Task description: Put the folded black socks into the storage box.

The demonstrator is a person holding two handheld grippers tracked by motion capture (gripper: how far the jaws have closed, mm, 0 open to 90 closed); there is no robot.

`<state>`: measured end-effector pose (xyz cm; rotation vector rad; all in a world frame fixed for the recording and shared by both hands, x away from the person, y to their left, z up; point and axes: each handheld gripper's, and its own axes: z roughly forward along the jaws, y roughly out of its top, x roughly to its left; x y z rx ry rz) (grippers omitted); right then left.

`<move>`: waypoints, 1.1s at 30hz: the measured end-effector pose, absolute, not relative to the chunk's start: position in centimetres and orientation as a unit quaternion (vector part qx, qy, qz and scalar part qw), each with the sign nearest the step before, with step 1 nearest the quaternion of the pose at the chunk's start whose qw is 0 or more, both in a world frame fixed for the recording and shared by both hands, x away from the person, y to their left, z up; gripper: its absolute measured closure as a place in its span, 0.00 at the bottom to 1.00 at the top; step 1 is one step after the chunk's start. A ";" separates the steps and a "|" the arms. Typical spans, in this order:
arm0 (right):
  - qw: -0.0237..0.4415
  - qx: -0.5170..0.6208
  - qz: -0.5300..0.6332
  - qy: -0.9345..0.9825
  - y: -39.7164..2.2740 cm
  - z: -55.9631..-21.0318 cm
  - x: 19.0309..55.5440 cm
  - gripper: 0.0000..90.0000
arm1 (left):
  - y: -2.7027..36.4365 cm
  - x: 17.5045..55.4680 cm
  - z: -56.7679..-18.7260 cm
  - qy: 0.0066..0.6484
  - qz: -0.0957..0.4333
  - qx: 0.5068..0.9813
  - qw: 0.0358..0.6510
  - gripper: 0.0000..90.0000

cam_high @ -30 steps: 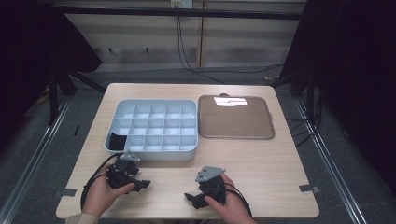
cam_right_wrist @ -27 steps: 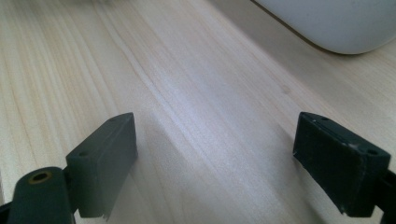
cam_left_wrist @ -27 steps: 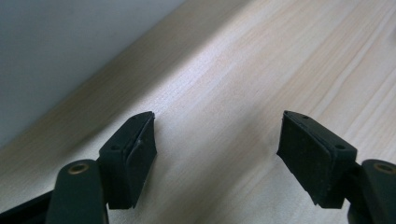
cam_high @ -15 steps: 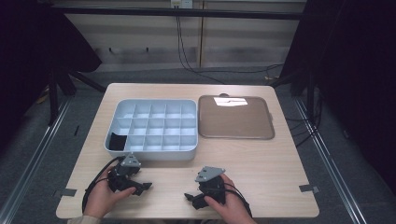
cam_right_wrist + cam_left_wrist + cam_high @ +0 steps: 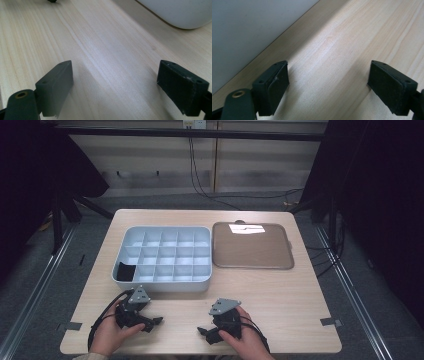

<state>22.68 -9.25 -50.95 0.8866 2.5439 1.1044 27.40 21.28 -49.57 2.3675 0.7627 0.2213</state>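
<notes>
Both grippers resting low on the wooden table [image 5: 280, 290], jaws apart, nothing between them.

Left gripper [image 5: 156, 321] just in front of the grey divided tray [image 5: 165, 282], jaws just opened wider, only bare wood between; right gripper [image 5: 202, 332] near the front edge, likewise spread over bare wood. Small black piece [image 5: 125, 271] in the tray's near-left compartment. Flat brown tray [image 5: 252, 247] beside it.

Black tongs [image 5: 156, 321] and [image 5: 202, 331] carry grey three-cornered plates, trailing black cables, with screw holes in blocky pads [image 5: 277, 83].
</notes>
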 end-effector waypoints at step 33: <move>0.114 0.304 0.377 0.868 -9.2 -51.0 22.6 0.15 | 22.3 27.6 -50.8 0.268 0.105 0.879 0.379 0.15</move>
